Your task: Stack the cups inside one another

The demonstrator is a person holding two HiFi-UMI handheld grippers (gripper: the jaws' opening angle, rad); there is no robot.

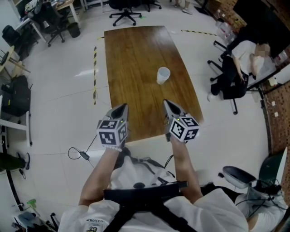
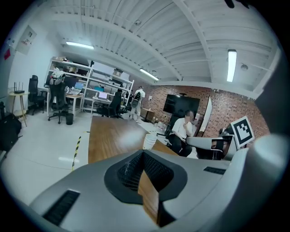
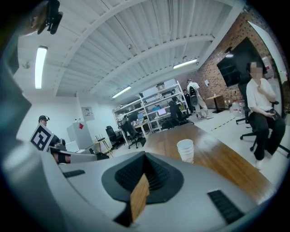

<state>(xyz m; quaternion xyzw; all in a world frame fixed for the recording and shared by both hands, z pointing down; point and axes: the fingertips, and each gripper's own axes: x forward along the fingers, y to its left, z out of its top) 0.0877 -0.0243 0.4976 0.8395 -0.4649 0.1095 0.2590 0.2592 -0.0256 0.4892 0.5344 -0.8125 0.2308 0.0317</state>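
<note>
Forearms: both of the person's arms reach forward over the near edge of the tabletop (image 1: 136,68), one tool in each hand.
Left tool (image 1: 121,108): its jaws are pressed together with nothing between them. In its own view (image 2: 143,154) only a wedge of brown wood shows under the meeting pads. Its marker cube (image 1: 111,132) sits at the wrist end.
Right tool (image 1: 169,105): closed in the same way and empty, as its own view (image 3: 145,156) confirms. It lies level with the left tool, the two set apart side by side, and carries its own marker cube (image 1: 183,128).
Cups (image 1: 163,75): white and upright on the tabletop, beyond the right tool and well apart from both tools. The right tool view (image 3: 185,150) shows ridged rims one above another, so they stand as one nested stack.
Floor, left side: pale tiles with a strip of yellow-black tape (image 1: 95,72) beside the tabletop, and a dark bag (image 1: 16,95) further out.
Seated person (image 1: 247,59): on a chair to the right, clear of the tabletop.
Far end: black office chairs (image 1: 124,11) beyond the tabletop.
</note>
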